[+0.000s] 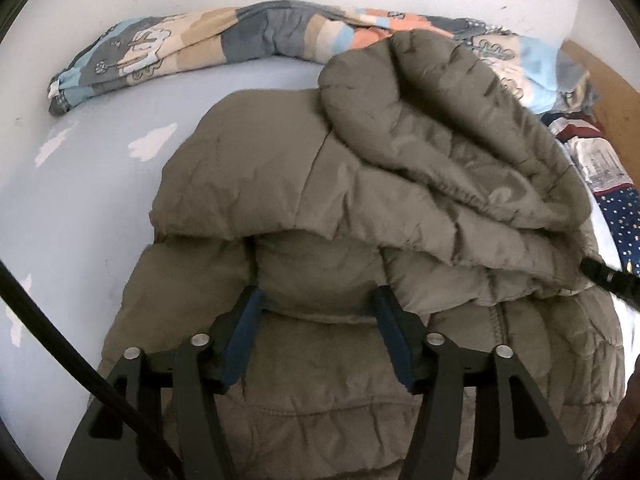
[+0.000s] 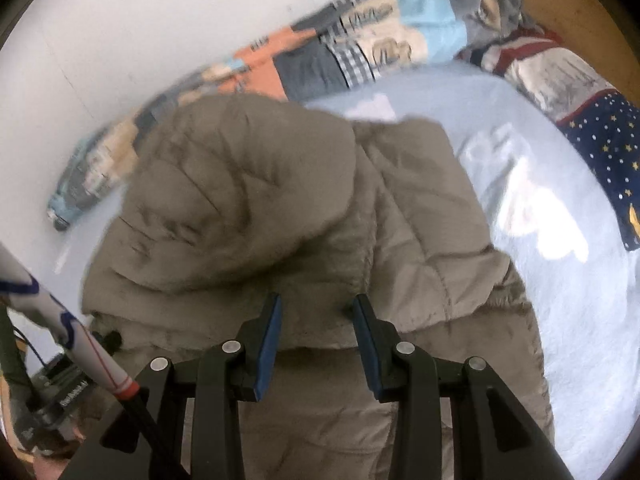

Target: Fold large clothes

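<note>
A pale blue bed [image 1: 100, 184] against a white wall carries the puffy olive jacket [image 1: 360, 200], partly folded. Soft, bulky and springy, it probably wants deep grips on folded edges. The left tool [image 1: 318, 312] stands apart around a padded fold; the right tool [image 2: 316, 316] looks clamped on another.

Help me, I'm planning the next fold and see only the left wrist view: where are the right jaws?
Observer: The right gripper straddles the folded near edge of the jacket, with cloth between its jaws. I cannot confirm a firm pinch.
Operator: Is there free room beyond the jacket on that side?
Observer: Yes, bare bed sheet stretches out there, with a bright sunlit patch on it.
</note>
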